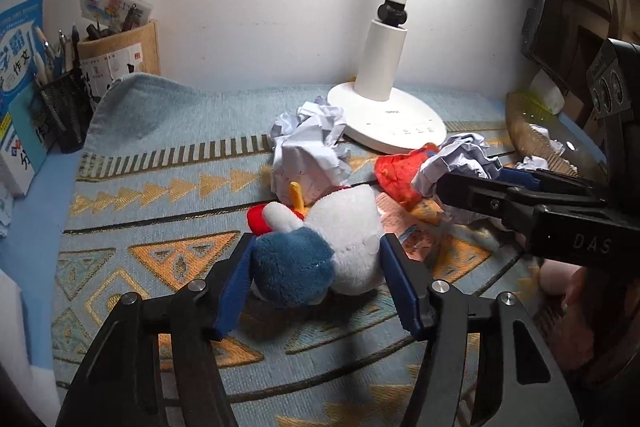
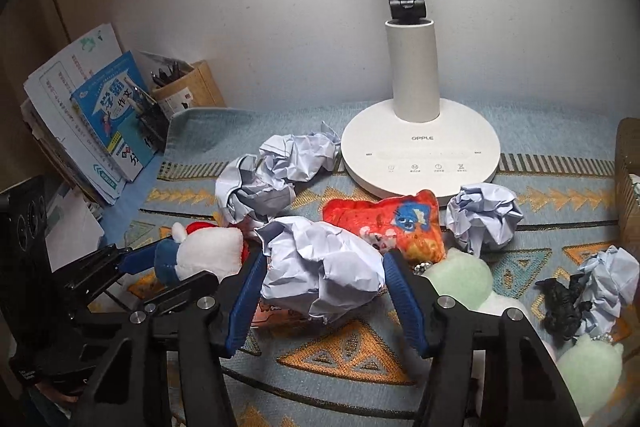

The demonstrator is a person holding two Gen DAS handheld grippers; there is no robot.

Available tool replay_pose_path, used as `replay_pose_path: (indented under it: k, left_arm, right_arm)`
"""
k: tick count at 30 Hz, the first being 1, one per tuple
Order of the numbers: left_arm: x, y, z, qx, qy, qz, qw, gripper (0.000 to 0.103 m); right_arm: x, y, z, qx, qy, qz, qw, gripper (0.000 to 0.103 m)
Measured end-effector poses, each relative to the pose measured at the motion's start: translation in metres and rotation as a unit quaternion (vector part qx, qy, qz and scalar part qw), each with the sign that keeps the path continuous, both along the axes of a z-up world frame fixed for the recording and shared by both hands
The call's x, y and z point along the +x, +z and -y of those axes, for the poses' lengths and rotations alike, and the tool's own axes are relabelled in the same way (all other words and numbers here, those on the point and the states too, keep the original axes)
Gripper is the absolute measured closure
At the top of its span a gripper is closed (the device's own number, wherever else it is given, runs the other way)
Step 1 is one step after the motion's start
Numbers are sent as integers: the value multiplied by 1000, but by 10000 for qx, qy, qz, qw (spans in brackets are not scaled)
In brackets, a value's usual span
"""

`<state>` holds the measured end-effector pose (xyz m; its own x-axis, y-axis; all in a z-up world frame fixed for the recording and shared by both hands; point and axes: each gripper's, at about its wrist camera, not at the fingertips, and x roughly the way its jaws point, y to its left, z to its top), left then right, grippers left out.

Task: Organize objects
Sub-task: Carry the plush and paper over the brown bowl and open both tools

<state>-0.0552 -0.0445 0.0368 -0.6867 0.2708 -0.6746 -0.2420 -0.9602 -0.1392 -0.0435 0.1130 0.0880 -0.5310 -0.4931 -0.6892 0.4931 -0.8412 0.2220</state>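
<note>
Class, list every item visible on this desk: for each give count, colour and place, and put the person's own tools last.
Desk lamp: one, white, back centre.
Crumpled paper balls: five, white, scattered mid-mat; one between the right gripper's fingers.
Plush toy: one, white, blue and red, between the left gripper's fingers.
Snack-print pillow: one, red, before the lamp.
Green plushes: two, pale green, right.
Black figure: one, right.
Pen holders: two, black mesh and tan, back left.
Books: several, blue-white, left.
Mat: one, blue-orange.
Left gripper: black-blue.
Right gripper: black-blue.
</note>
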Motion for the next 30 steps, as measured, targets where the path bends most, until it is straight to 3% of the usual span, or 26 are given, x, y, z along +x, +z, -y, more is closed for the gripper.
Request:
replay_pose_path:
  k: [8,13,18,25,27,30]
  left_arm:
    - [43,53,-40,322,-75,-498,9982,44]
    - [54,81,-84,463,-287,-708,9960,44]
    - [47,105,-151,589,-560,-899,9926,43]
    - [7,97,-231,701,-665,-689,9929,44]
    - [1,93,-247,670,-693,-695,9929,43]
    - [-3,87,-263,620,-693,-840,9921,37]
  right_arm:
    - [45,45,-41,-151,-221,-377,9989,44]
    - [72,72,-94,-64,-782,-765,9940,43]
    - [75,99,-164,-36,-1634,-1038,9811,43]
    - [51,105,-240,-37,-2510,-842,9643,42]
    - [42,104,-251,154,-2715,-855,9585,42]
    - [30,98,-266,192,-2914,-773,9533,41]
